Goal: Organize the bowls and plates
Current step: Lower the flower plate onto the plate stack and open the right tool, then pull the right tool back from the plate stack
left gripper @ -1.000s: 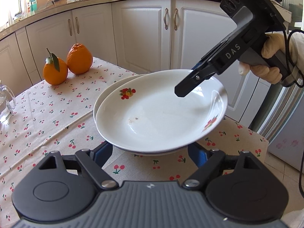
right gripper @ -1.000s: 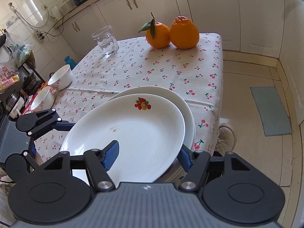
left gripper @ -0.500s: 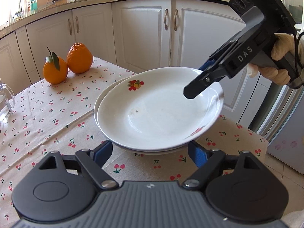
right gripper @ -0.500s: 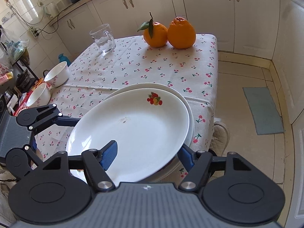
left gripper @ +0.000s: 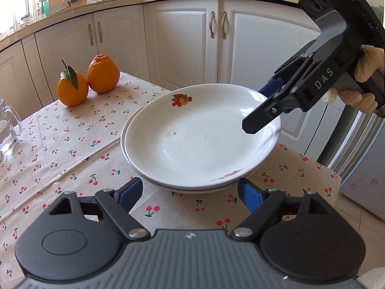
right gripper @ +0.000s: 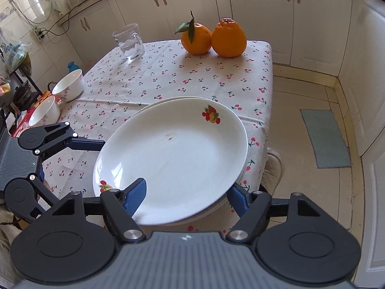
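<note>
- Right gripper (right gripper: 186, 196) with jaws apart, just been opening wider; one blue pad (right gripper: 134, 196) over the near rim of the top plate (right gripper: 173, 159), the other pad low at the stack's right side; cannot tell if either pad touches.
- Held from the far side by a gloved hand (left gripper: 361, 82), seen from the left wrist.
- Left gripper (left gripper: 190, 193) with jaws wide apart, nothing between them; blue pads just short of the plates, not touching.
- Top plate white with a small fruit picture near its rim, sitting on a second white plate (right gripper: 217, 203) below; only the edge of the lower one showing.
- Both plates stacked near the corner of the table (right gripper: 168, 77), on a cloth with little red cherries.
- Two bowls (right gripper: 68, 88) white, side by side, past the table's edge on the left in the right wrist view, well apart from the plates.
- Two oranges (right gripper: 214, 39) touching each other at the far end of the table, one with a green leaf.
- Glass mug (right gripper: 128, 41) upright near the oranges, with some water in it.
- White cupboards (left gripper: 182, 41) behind the table; a small green mat (right gripper: 324, 137) on the floor.
</note>
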`<state>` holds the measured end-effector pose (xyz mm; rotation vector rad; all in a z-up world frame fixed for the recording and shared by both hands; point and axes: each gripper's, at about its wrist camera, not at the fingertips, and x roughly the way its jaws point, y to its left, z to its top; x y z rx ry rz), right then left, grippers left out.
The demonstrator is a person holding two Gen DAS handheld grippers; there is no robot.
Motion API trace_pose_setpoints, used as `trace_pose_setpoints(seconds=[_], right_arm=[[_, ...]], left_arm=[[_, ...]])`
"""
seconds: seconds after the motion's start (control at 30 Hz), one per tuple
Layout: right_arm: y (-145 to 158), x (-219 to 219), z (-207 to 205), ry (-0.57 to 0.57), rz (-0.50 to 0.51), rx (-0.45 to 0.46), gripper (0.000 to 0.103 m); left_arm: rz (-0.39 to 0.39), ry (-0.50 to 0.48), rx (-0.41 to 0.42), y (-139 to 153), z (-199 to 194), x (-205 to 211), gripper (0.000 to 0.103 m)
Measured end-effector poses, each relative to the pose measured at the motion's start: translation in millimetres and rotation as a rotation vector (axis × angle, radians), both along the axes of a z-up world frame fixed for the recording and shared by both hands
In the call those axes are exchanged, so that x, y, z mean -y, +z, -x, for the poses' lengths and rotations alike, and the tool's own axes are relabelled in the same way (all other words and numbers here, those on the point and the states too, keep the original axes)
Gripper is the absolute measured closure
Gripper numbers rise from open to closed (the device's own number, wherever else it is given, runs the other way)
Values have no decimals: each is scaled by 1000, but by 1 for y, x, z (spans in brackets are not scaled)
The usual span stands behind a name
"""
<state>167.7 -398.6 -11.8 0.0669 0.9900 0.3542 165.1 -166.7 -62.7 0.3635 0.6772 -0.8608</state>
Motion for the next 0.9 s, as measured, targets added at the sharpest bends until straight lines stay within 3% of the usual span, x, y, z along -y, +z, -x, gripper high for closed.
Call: trace_pose_setpoints(seconds=[0.5, 0.7, 0.9], right_arm=[[-4, -9, 15, 6, 17, -13, 21], [8, -32, 29, 11, 56, 66, 1], [17, -68, 45, -54, 123, 161, 0]], left_arm=[[15, -11, 15, 4, 9, -4, 17], [39, -3, 39, 13, 22, -16, 15], [67, 35, 83, 24, 40, -44, 10]])
